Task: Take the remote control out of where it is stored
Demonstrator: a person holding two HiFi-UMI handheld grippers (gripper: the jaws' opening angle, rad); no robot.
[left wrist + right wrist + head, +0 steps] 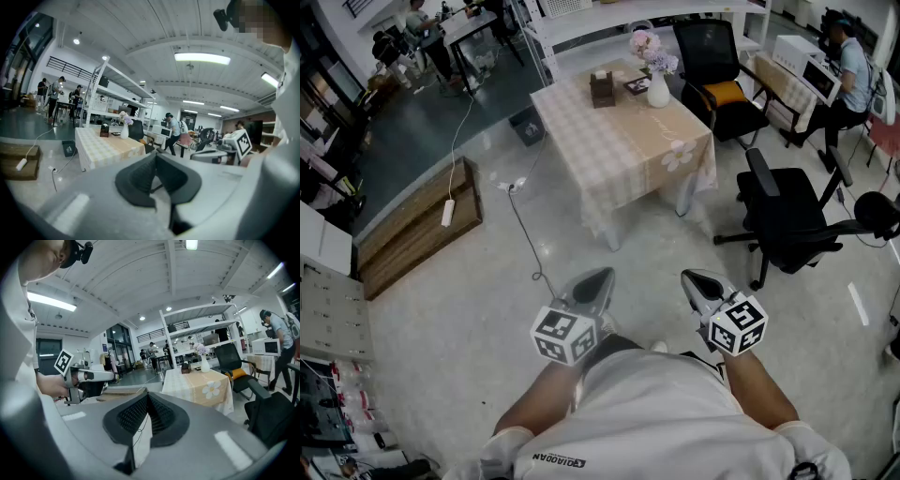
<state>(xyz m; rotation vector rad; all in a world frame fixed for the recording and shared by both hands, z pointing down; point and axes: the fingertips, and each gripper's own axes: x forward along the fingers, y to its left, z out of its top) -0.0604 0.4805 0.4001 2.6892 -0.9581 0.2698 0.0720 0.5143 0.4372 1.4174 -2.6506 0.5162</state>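
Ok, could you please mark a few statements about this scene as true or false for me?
1. The left gripper and the right gripper are both shut and empty. True.
2. A cable lies on the floor. True.
3. The vase stands on the floor. False: it stands on the table.
4. The right gripper holds a remote. False: nothing is between its jaws.
5. A black chair stands near the table. True.
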